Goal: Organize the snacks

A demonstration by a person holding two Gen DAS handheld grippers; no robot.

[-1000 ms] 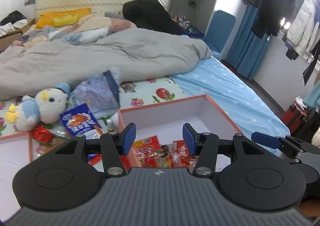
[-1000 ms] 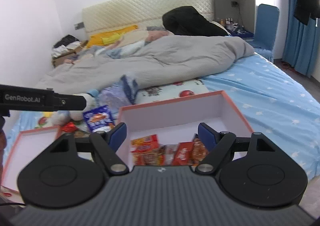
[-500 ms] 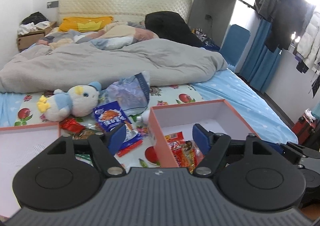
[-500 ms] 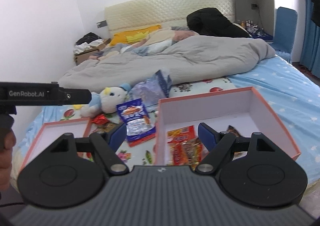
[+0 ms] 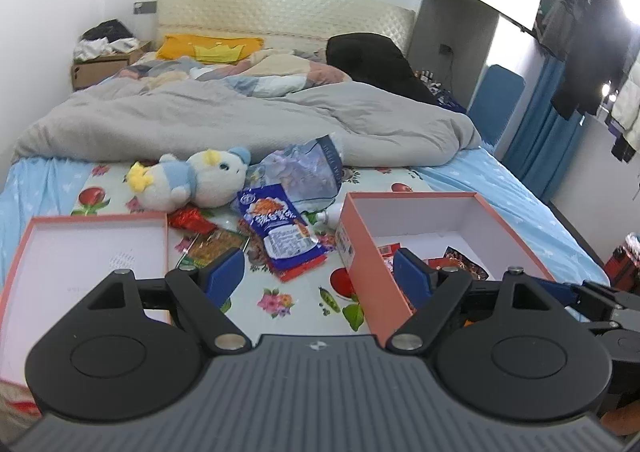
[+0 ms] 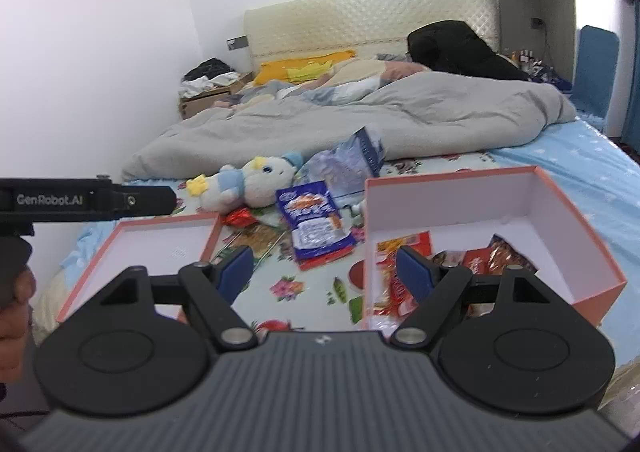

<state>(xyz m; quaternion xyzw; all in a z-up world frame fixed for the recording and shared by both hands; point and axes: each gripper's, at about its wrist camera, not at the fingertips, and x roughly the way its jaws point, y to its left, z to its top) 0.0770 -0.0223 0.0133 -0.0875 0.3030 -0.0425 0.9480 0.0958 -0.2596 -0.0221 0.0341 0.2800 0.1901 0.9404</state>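
Both hand-held grippers, left hand-held gripper [image 5: 318, 278] and right hand-held gripper [image 6: 325, 273], are hanging open and empty; we are lining up flat on the blue snack packet [image 5: 280, 230], aiming for the box [image 5: 516, 226].

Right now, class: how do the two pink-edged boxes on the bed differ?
The right box is deep and holds red snack packets; the left box is shallow and holds nothing visible. The blue snack bag lies between them. Both are white inside.
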